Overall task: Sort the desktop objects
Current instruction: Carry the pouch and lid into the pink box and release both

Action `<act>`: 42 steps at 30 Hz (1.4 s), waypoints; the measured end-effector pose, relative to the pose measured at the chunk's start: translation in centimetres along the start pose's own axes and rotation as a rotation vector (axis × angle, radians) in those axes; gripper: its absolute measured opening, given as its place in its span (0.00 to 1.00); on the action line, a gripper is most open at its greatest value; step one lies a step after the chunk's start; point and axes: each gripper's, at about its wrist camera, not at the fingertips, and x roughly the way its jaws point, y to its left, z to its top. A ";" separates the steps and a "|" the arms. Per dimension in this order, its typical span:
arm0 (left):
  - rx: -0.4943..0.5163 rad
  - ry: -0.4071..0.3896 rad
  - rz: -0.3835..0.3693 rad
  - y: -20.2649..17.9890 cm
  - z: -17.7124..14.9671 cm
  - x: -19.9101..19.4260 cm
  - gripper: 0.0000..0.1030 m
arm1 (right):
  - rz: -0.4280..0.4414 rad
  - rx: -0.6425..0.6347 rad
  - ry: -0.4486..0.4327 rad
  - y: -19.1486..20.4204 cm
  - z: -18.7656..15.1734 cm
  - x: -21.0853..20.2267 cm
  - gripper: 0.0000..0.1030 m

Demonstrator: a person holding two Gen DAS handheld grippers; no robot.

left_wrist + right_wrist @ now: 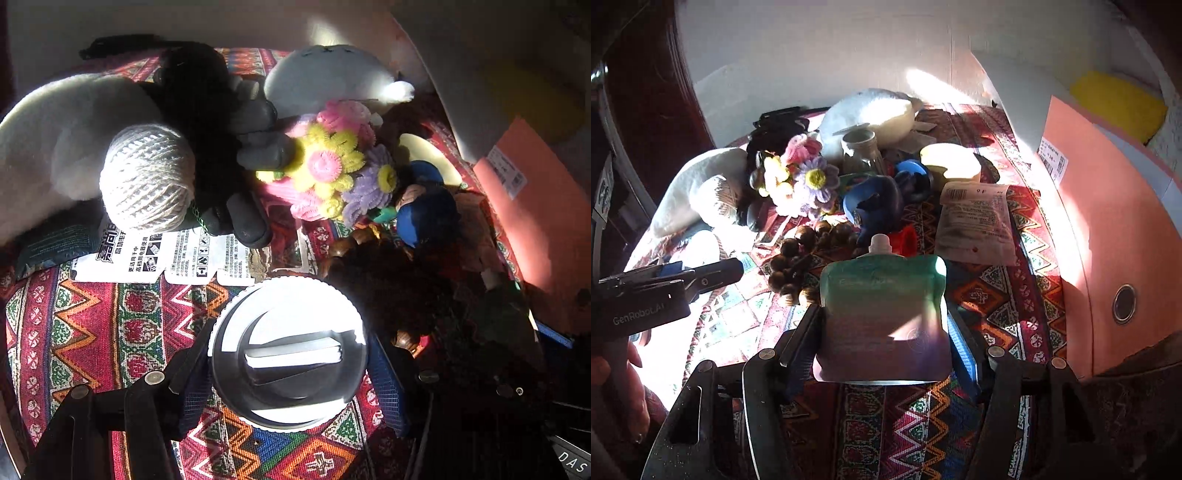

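Pouch (882, 317) sat clamped in the right gripper (886, 343), spout at twelve o'clock. Left gripper (291, 354) gripped a round lid (288, 350) above the patterned worktop (110, 325).

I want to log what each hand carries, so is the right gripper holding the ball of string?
No, the right gripper is shut on a spouted pouch, while the ball of string lies on the cloth.

Strong sunlight falls in hard patches across the worktop, which is covered by a patterned red woven cloth (1015, 266); a pale wall (812, 48) stands behind, dark wooden furniture (653, 103) at left, a salmon-pink panel (1115, 236) at right
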 end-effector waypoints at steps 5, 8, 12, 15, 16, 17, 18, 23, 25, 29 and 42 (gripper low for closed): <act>0.030 -0.044 -0.012 -1.1 0.2 -2.5 0.62 | -0.020 -0.044 -0.073 1.8 0.5 -3.1 0.65; 0.047 -0.077 -0.021 -2.0 0.2 -4.5 0.62 | -0.036 -0.063 -0.106 2.5 0.2 -5.1 0.65; 0.063 -0.125 -0.041 -3.4 -0.3 -7.4 0.62 | -0.056 -0.070 -0.136 2.5 -0.5 -7.7 0.65; 0.072 -0.146 -0.043 -4.5 -0.9 -8.8 0.62 | -0.076 -0.068 -0.156 2.0 -1.2 -9.7 0.65; 0.074 -0.151 -0.044 -4.9 -1.1 -9.2 0.62 | -0.081 -0.065 -0.165 1.8 -1.4 -10.4 0.65; 0.075 -0.154 -0.045 -5.2 -1.3 -9.6 0.62 | -0.086 -0.062 -0.173 1.6 -1.6 -11.1 0.65; 0.078 -0.155 -0.048 -5.6 -1.4 -9.9 0.62 | -0.093 -0.060 -0.183 1.4 -1.7 -11.9 0.65; 0.110 -0.173 -0.062 -8.2 -2.3 -11.7 0.62 | -0.123 -0.054 -0.243 0.6 -2.3 -15.4 0.65; 0.127 -0.182 -0.073 -9.5 -2.3 -12.4 0.62 | -0.129 -0.044 -0.271 0.2 -2.4 -16.7 0.65; 0.162 -0.203 -0.097 -12.3 -2.2 -13.7 0.62 | -0.153 -0.011 -0.345 -1.1 -2.3 -19.8 0.65; 0.214 -0.362 -0.167 -19.2 0.9 -19.6 0.62 | -0.206 0.117 -0.638 -5.9 0.5 -30.4 0.65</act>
